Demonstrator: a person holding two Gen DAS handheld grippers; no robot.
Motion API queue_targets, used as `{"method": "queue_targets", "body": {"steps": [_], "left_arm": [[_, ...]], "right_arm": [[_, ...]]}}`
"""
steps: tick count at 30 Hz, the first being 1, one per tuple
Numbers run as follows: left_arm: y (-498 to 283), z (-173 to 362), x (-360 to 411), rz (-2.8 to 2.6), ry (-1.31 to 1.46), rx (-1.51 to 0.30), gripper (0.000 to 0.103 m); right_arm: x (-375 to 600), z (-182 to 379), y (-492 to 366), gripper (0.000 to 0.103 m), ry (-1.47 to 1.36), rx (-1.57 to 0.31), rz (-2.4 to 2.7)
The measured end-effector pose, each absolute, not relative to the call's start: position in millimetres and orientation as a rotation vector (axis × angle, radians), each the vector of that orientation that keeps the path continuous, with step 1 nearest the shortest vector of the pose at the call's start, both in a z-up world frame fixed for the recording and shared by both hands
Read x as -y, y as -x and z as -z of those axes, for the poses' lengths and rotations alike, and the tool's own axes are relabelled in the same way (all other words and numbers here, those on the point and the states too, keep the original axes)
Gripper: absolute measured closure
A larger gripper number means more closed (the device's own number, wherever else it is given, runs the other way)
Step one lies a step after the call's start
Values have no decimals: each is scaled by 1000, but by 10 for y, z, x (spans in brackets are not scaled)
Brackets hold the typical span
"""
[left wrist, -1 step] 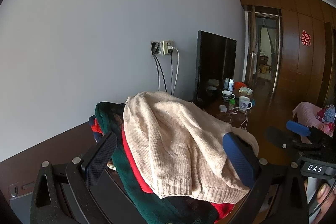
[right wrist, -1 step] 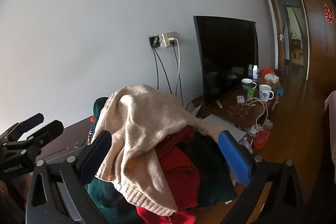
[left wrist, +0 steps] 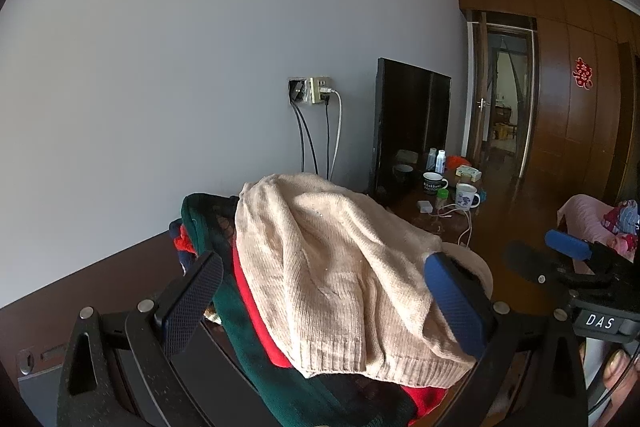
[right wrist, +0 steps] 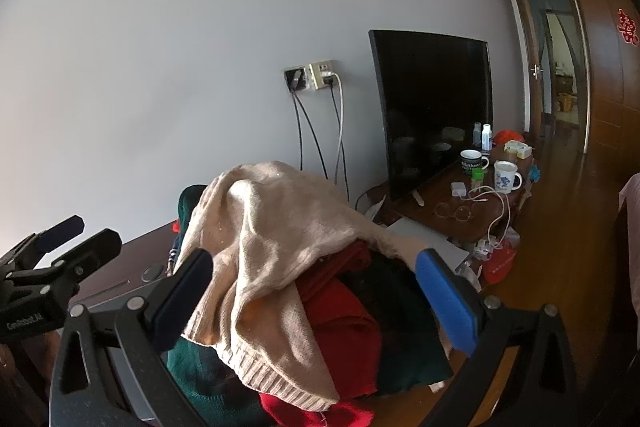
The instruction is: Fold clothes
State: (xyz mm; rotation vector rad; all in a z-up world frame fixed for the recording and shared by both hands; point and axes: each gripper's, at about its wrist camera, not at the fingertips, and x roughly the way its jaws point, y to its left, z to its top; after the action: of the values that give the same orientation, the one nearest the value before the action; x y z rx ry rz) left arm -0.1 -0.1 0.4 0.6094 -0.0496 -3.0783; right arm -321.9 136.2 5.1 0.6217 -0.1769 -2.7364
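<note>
A beige knit sweater [left wrist: 340, 267] lies on top of a heap of clothes, over a red garment [left wrist: 256, 323] and a dark green one [left wrist: 240, 347]. My left gripper [left wrist: 324, 303] is open, its fingers on either side of the heap, holding nothing. In the right wrist view the same beige sweater [right wrist: 272, 259] drapes over the red garment [right wrist: 340, 323] and the green one [right wrist: 404, 347]. My right gripper [right wrist: 316, 299] is open around the heap, empty. Each gripper shows in the other's view: the right gripper [left wrist: 560, 259] and the left gripper [right wrist: 60, 239].
The heap sits on a dark low cabinet [right wrist: 120, 267] against a grey wall. A black TV [right wrist: 432, 107] stands to the right, with mugs [right wrist: 506, 177], bottles, glasses and charger cables beside it. Wall sockets [right wrist: 316, 77] with hanging cables are behind. A pink bed edge [left wrist: 588, 219] is at right.
</note>
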Motion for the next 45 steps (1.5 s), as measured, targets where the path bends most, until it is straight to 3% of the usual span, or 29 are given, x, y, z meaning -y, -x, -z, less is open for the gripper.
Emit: {"method": "queue_targets", "body": {"steps": [45], "left_arm": [[110, 119, 314, 3035, -686, -58, 1]], "right_arm": [[-1111, -21, 3249, 0, -641, 141, 2697]]}}
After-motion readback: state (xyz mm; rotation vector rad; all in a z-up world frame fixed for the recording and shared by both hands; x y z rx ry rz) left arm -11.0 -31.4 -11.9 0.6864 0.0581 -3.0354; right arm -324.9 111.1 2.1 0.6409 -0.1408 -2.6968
